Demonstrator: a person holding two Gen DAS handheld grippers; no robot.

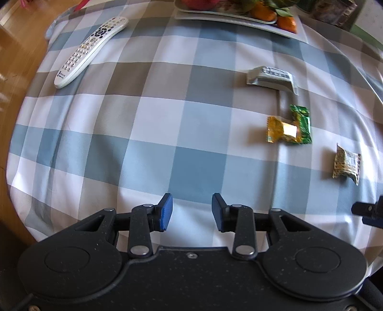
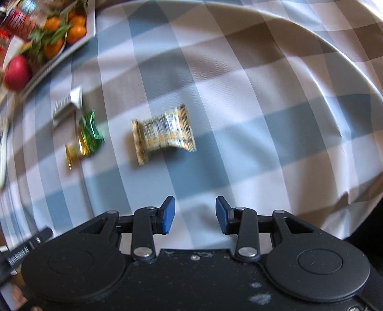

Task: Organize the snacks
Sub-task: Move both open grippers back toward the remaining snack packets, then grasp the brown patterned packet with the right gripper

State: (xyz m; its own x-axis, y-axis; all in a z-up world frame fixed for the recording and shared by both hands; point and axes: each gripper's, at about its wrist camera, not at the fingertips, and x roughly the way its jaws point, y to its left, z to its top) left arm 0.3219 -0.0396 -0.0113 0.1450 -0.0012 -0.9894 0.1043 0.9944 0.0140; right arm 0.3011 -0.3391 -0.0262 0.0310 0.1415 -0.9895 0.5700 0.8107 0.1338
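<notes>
left gripper (image 1: 192,213): jaws parted, nothing between the blue rubber-like pads, no contact with any item; it hangs over the checked tablecloth (image 1: 167,119). right gripper (image 2: 195,214): jaws likewise parted and empty, above the same cloth.

the snacks lie on the cloth ahead of both grippers. white wrapper (image 1: 271,77): flat, rectangular, crimped ends, printed label. green wrapper (image 1: 302,123): glossy foil, overlapping the gold wrapper (image 1: 281,129), which is shiny and crinkled. beige patterned wrapper (image 1: 346,163): pillow-shaped, set apart from the others; in the right wrist view (image 2: 164,132) it lies nearest the jaws, blurred.

other items: white remote control (image 1: 89,51), long, smooth plastic; tray (image 1: 239,20) with oranges (image 1: 286,24) at the far edge.
</notes>
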